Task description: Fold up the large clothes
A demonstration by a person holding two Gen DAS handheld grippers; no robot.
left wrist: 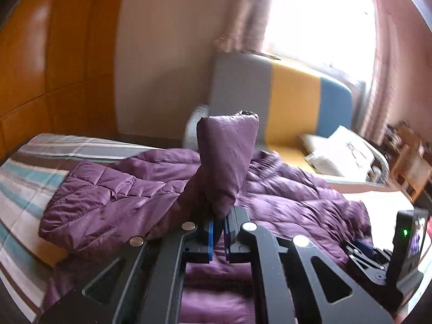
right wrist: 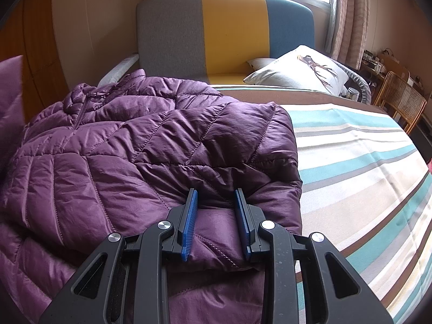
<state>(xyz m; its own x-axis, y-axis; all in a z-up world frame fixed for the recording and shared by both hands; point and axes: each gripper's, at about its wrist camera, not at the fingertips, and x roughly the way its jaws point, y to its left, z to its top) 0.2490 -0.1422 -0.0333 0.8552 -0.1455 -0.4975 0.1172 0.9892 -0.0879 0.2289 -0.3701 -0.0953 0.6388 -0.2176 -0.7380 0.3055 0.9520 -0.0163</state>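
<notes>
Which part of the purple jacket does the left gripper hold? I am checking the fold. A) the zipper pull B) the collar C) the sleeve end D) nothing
C: the left gripper is shut on the sleeve, whose cuff end stands up above the jacket.

1. One purple quilted jacket [right wrist: 113, 145] lay on the bed.
2. One striped bedsheet [right wrist: 351, 167] covered it.
3. Two pillows [right wrist: 299, 67] sat near the headboard.
4. One wicker chair [right wrist: 402, 100] stood beside.
5. Two grippers [right wrist: 216, 221] showed.

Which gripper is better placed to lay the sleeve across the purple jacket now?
Probably the left gripper: it already pinches the sleeve, raised above the jacket. The right gripper is clamping the jacket's folded edge.
</notes>
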